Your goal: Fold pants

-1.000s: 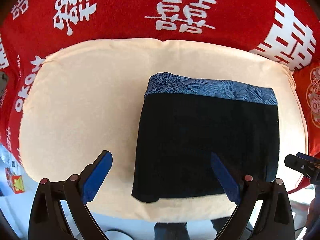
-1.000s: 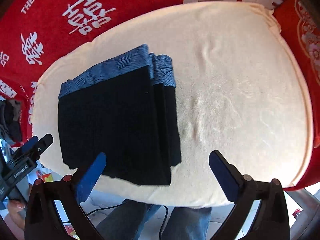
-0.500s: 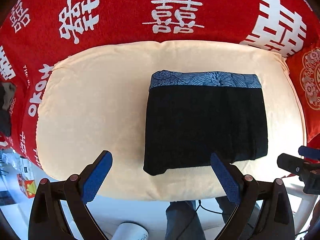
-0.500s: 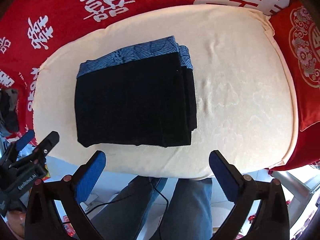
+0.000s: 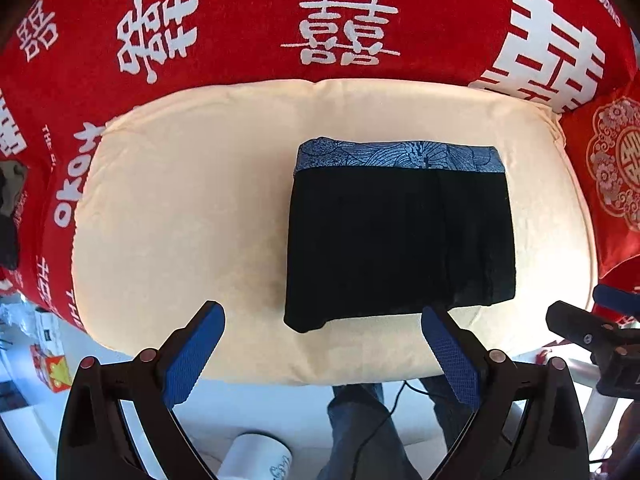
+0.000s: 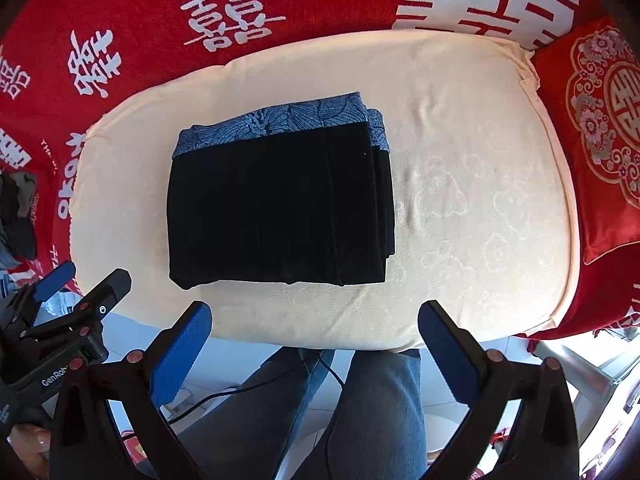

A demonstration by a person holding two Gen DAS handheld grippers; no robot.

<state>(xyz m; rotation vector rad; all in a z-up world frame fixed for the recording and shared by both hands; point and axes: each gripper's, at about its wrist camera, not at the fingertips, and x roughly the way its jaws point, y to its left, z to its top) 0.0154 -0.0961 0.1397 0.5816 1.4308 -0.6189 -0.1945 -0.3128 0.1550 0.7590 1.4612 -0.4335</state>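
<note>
The black pants point(image 5: 400, 240) with a blue patterned waistband lie folded into a flat rectangle on the cream cushion point(image 5: 180, 220). They also show in the right wrist view point(image 6: 276, 208), with stacked layers along the right edge. My left gripper point(image 5: 322, 344) is open and empty, held back off the cushion's front edge. My right gripper point(image 6: 314, 336) is open and empty, also back over the front edge. Neither touches the pants.
A red cloth with white characters point(image 5: 340, 32) covers the surface behind the cushion. A red embroidered pillow point(image 6: 600, 140) lies at the right. Dark clothing point(image 6: 18, 216) lies at the far left. The person's legs in jeans point(image 6: 360, 420) are below the front edge.
Both grippers have pulled back and up from the cushion. The folded pants look smaller and farther away. The pants have not moved.
</note>
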